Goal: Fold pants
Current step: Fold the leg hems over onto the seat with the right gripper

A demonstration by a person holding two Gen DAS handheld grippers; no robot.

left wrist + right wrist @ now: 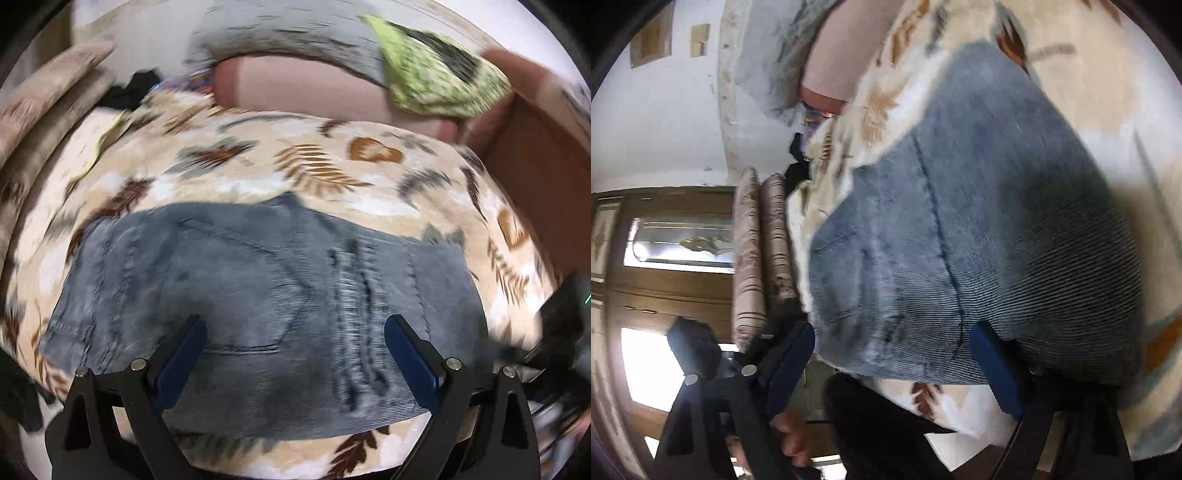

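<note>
Grey-blue corduroy pants (pixel 258 295) lie folded in a compact bundle on a leaf-print blanket (pixel 314 162). My left gripper (pixel 295 339) hovers over the near part of the pants, open and empty, its blue pads (pixel 181 362) wide apart. In the right wrist view the pants (pixel 979 240) fill the middle. My right gripper (pixel 894 347) is open at their near edge with nothing between the pads (pixel 997 369). The other gripper (pixel 690 354) shows at lower left.
A pink pillow (pixel 314 88), a grey blanket (pixel 288 33) and a green patterned cloth (pixel 439 77) lie at the back. Striped bolsters (pixel 44 110) stand left. A brown wooden side (pixel 532 177) rises at right. Dark clothing (pixel 136 88) lies behind.
</note>
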